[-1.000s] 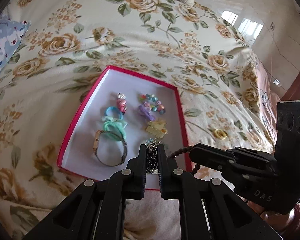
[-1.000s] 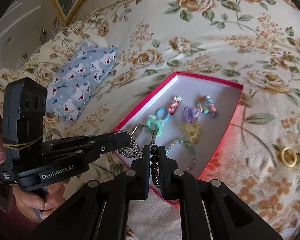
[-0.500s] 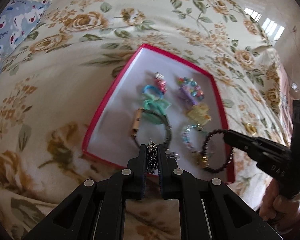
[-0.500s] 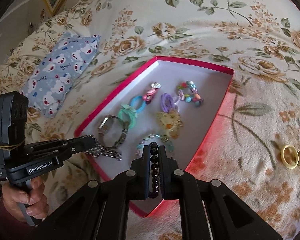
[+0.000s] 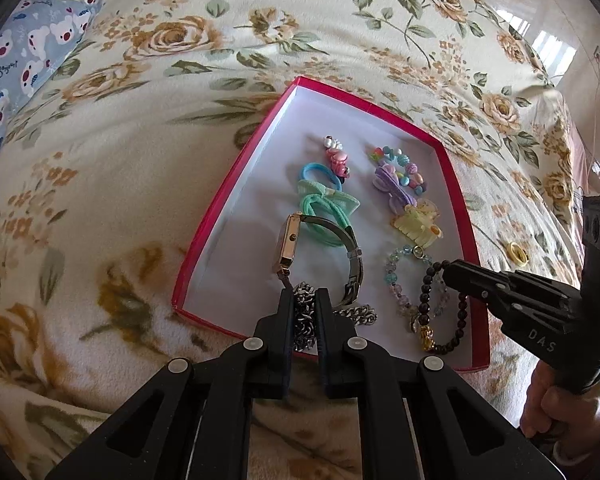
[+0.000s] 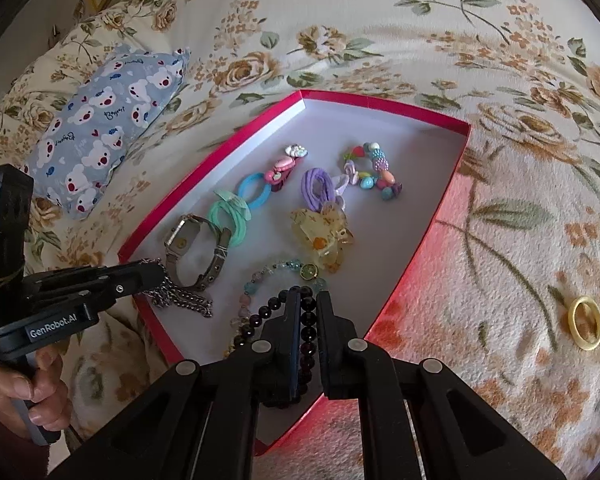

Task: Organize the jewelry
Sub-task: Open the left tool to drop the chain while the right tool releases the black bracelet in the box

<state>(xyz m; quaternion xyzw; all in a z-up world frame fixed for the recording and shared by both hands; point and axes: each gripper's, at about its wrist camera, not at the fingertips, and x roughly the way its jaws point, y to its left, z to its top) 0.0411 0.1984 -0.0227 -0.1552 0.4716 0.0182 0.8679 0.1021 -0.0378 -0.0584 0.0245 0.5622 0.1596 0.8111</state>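
A red box with a white floor [image 5: 236,168] [image 6: 384,102] lies on the floral bedspread and holds a watch [image 5: 288,244] [image 6: 184,236], hair ties, a yellow claw clip [image 6: 320,236] and bead bracelets. My left gripper [image 5: 304,298] [image 6: 156,276] is shut on a silver chain [image 5: 356,314] [image 6: 184,300] whose end rests on the box floor at its near edge. My right gripper [image 6: 308,300] [image 5: 450,274] is shut on a dark bead bracelet [image 5: 460,312] [image 6: 260,316] that lies low in the box's near right corner.
Two gold rings [image 6: 588,322] [image 5: 518,254] lie on the bedspread to the right of the box. A blue bear-print pillow [image 6: 104,120] [image 5: 20,64] lies at the far left. A tiled floor [image 5: 556,52] shows beyond the bed's far edge.
Both grippers have come down and forward over the box. The silver chain and the dark bead bracelet now rest on the box floor, still held.
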